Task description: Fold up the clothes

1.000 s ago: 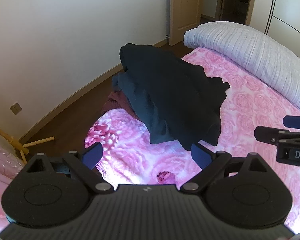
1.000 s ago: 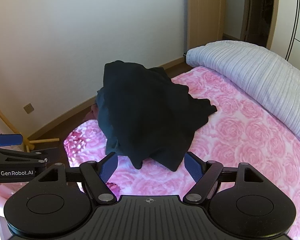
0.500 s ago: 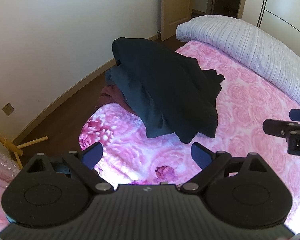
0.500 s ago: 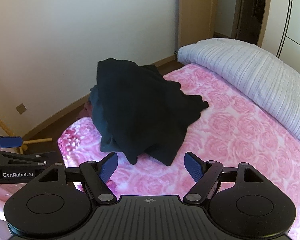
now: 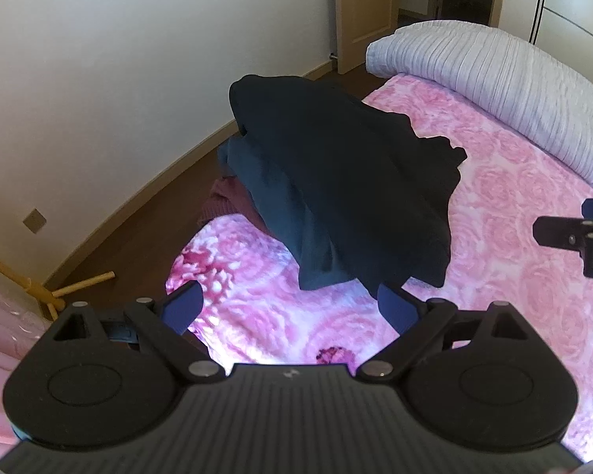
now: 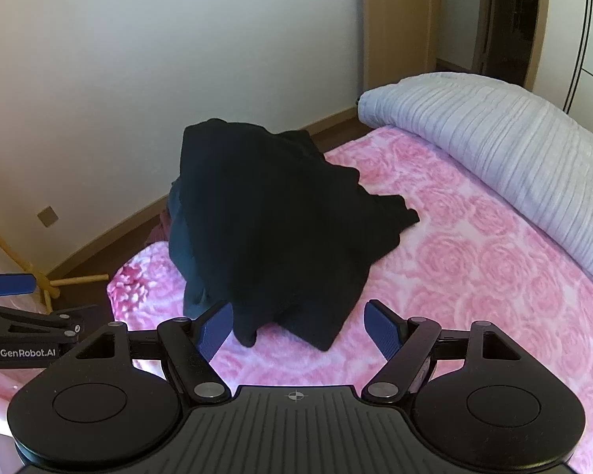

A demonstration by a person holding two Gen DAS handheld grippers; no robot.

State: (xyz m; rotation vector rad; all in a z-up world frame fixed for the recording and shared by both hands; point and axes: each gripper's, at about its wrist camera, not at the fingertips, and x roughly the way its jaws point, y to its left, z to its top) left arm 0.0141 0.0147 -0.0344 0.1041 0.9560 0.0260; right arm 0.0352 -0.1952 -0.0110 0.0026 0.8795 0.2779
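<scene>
Clothes: one heaped pile of dark soft clothes (image 6: pixel 272 229) mid-frame on pink rose blanket (image 6: pixel 474 276); one grey ribbed quilt (image 6: pixel 494 146) upper right. Left gripper (image 5: pixel 290 308), right gripper (image 6: pixel 298 330) both spread wide, empty.

Black garment (image 6: pixel 280 213): matt, soft cloth, heaped in loose folds that swallow the light.
Teal garment (image 5: pixel 280 213): matt knit-like cloth, showing beneath the black one.
Bedspread (image 6: pixel 474 276): plush pink fleece with a rose print, faintly sheened where sun strikes it.
Duvet (image 6: pixel 494 134): pale grey ribbed cloth, matt.
Left claw (image 5: pixel 288 308): matt black plastic body, ridged grip; blue pads (image 5: pixel 182 306) look rubbery; bright metal rivets.
Right claw (image 6: pixel 298 330): same matt black plastic, finely ribbed blue pads (image 6: pixel 383 330).
Floor (image 5: pixel 146 217): dark, smooth wood.
Door (image 6: pixel 399 19): smooth, light wood with a metal handle.
Wall (image 6: pixel 118 79): smooth matt paint.
</scene>
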